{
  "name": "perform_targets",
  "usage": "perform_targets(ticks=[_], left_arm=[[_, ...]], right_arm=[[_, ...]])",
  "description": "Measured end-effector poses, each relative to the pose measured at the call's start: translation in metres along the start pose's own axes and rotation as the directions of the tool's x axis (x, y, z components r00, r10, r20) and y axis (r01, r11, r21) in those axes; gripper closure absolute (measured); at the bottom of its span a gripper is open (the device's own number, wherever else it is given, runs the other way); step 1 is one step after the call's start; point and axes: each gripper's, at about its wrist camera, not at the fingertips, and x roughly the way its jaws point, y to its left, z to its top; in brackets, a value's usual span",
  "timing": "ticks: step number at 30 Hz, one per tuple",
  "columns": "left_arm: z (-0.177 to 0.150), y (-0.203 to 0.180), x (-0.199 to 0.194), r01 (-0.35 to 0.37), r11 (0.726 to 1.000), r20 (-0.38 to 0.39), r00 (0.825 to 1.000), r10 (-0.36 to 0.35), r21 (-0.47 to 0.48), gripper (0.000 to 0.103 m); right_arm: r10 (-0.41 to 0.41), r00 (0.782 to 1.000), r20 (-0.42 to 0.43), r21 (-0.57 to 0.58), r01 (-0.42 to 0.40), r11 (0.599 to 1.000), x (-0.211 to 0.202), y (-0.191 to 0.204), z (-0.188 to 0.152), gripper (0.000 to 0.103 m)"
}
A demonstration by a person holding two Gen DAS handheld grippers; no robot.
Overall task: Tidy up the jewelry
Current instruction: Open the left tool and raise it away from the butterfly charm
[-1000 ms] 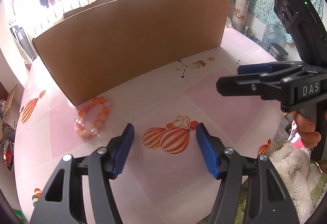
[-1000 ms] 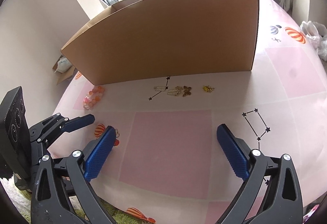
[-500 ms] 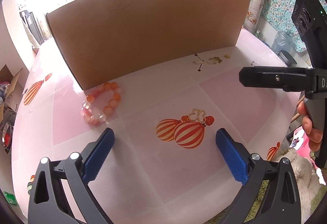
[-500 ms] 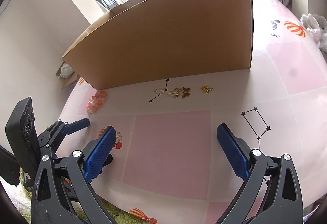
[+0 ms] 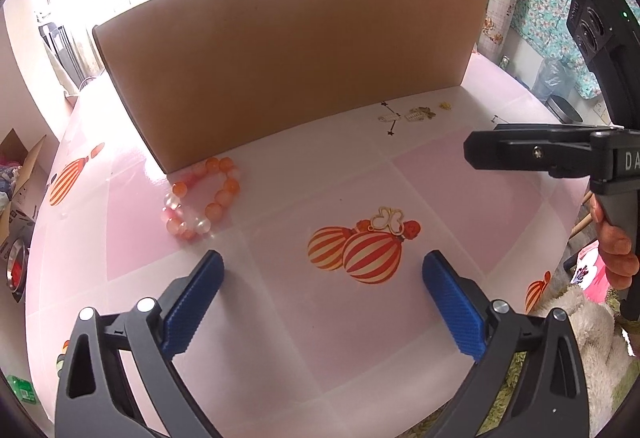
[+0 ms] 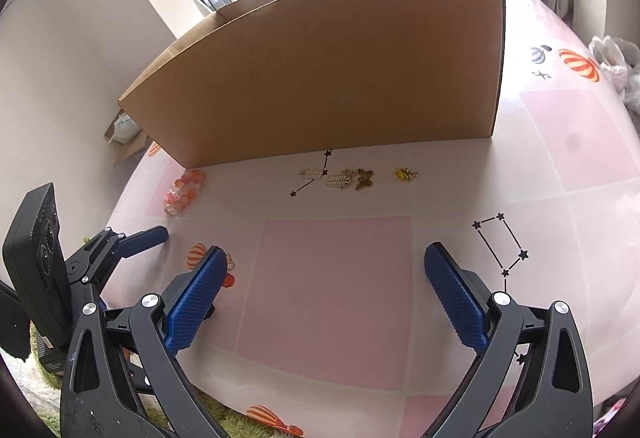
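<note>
Left wrist view: the left gripper [image 5: 320, 274] has just spread its blue jaws wide, nothing between them but pink tablecloth [image 5: 440, 190]. The orange and pink beaded bracelet [image 5: 202, 200] lies just past the left jaw tip, against the brown cardboard box [image 5: 288, 66]. Small gold butterfly and shell charms [image 6: 352, 178] sit well ahead of the right gripper [image 6: 320, 274], also gaping wide and empty.

One box [image 6: 332, 66] stands on the desk [image 6: 332, 298]. One bead bracelet [image 5: 202, 198] lies there, along with two pearl clips [image 6: 312, 174], one butterfly charm [image 6: 365, 179], one yellow charm [image 6: 406, 174] and one gold butterfly piece [image 5: 387, 219]. Two grippers: the left [image 5: 322, 292] and the right [image 6: 322, 294].
</note>
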Motion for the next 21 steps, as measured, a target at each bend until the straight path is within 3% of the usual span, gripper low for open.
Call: perform_targets(ticks=[3, 5, 10, 13, 18, 21], left_arm=[[0.000, 0.000, -0.001, 0.002, 1.000, -0.002, 1.000, -0.002, 0.003, 0.005], [0.000, -0.001, -0.001, 0.004, 1.000, 0.000, 1.000, -0.004, 0.006, 0.005], [0.003, -0.003, 0.000, 0.013, 1.000, -0.016, 1.000, -0.013, 0.017, 0.005], [0.002, -0.001, -0.001, 0.020, 1.000, -0.011, 1.000, -0.020, 0.022, 0.005], [-0.005, 0.009, -0.004, 0.015, 1.000, 0.005, 1.000, -0.015, -0.010, 0.006], [-0.008, 0.011, -0.007, 0.014, 1.000, 0.018, 1.000, -0.013, -0.005, 0.012]], right_arm=[[-0.023, 1.000, 0.010, -0.015, 0.023, 1.000, -0.003, 0.002, 0.000, 0.010], [-0.018, 0.999, 0.031, -0.037, 0.020, 0.999, -0.008, 0.005, 0.000, 0.019], [0.039, 0.998, 0.056, -0.137, -0.031, 0.990, -0.018, 0.019, 0.001, 0.029], [0.076, 0.997, 0.034, -0.213, -0.067, 0.975, -0.015, 0.032, 0.000, 0.037], [0.068, 0.998, -0.010, -0.302, -0.067, 0.951, -0.003, 0.051, -0.006, 0.052], [0.057, 0.998, -0.020, -0.386, -0.060, 0.920, 0.003, 0.062, -0.011, 0.059]])
